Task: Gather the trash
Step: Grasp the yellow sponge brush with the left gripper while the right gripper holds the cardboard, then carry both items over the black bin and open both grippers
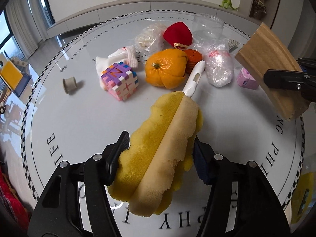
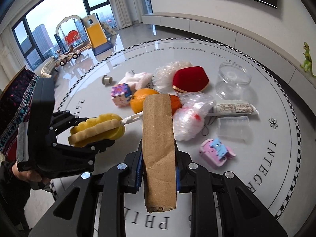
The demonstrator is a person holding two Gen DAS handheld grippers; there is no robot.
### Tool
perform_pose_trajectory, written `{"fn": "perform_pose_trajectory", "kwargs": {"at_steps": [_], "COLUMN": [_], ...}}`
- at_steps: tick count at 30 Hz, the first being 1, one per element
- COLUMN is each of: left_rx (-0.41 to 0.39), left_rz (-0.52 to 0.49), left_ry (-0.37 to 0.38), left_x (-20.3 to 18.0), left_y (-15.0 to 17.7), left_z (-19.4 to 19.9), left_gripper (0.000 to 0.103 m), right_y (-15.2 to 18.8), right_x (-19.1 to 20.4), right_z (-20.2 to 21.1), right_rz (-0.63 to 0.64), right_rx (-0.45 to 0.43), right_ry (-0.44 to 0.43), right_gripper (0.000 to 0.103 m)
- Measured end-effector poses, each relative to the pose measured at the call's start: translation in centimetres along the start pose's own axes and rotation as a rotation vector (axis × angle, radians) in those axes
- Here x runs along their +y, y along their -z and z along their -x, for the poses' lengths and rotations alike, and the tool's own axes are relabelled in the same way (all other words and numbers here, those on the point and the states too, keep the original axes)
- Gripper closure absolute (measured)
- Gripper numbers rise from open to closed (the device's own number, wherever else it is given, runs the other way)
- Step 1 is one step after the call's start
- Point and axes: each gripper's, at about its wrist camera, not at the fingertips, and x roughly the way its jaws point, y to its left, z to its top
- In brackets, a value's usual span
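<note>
My left gripper [image 1: 158, 154] is shut on a yellow sponge brush [image 1: 160, 148] with a white handle, held above the near part of the round white table [image 1: 79, 118]; the sponge brush also shows in the right wrist view [image 2: 98, 130]. My right gripper [image 2: 159, 169] is shut on a curved wooden track piece [image 2: 158, 138], also seen at the right in the left wrist view [image 1: 270, 67]. On the table lie an orange peel [image 1: 165, 67], crumpled plastic bags [image 1: 217, 65], a bubble-wrap bag [image 1: 150, 37] and a squeezed tube [image 2: 233, 108].
Also on the table: a foam puzzle cube [image 1: 118, 81], white socks [image 1: 122, 57], a red velvet box [image 1: 177, 33], a clear jar [image 2: 233, 79], a clear cup [image 2: 233, 126], a pink toy [image 2: 217, 152], a small spool [image 1: 69, 85].
</note>
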Motion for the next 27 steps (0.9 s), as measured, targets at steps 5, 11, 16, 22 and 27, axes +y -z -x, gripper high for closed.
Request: {"fn": "perform_pose_trajectory", "kwargs": {"at_steps": [5, 11, 16, 22, 27], "left_rx": [-0.052, -0.093, -0.115, -0.115, -0.082], "left_rz": [0.059, 0.175, 0.276, 0.414, 0.568], "left_ry": [-0.01, -0.055, -0.134, -0.226, -0.317], "left_x": [1.1, 4.7, 8.7, 12.8, 16.5], "left_y": [3.3, 8.6, 13.5, 20.4, 25.9], "left_z": [3.3, 7.3, 10.6, 13.7, 14.6], "left_gripper": [0.043, 0.043, 0.042, 0.042, 0.042], "right_y": [0.5, 1.0, 1.2, 1.4, 2.1], "right_x": [3.9, 10.2, 16.5, 24.3, 30.9], "right_z": [0.1, -0.4, -1.2, -2.9, -4.5], "right_rz": [0.023, 0.076, 0.135, 0.19, 0.248], "right_rx": [-0.008, -0.004, 0.0, 0.023, 0.069], "right_ry": [-0.054, -0.132, -0.215, -0.326, -0.425], "right_gripper": [0.077, 0.077, 0.077, 0.077, 0.077]}}
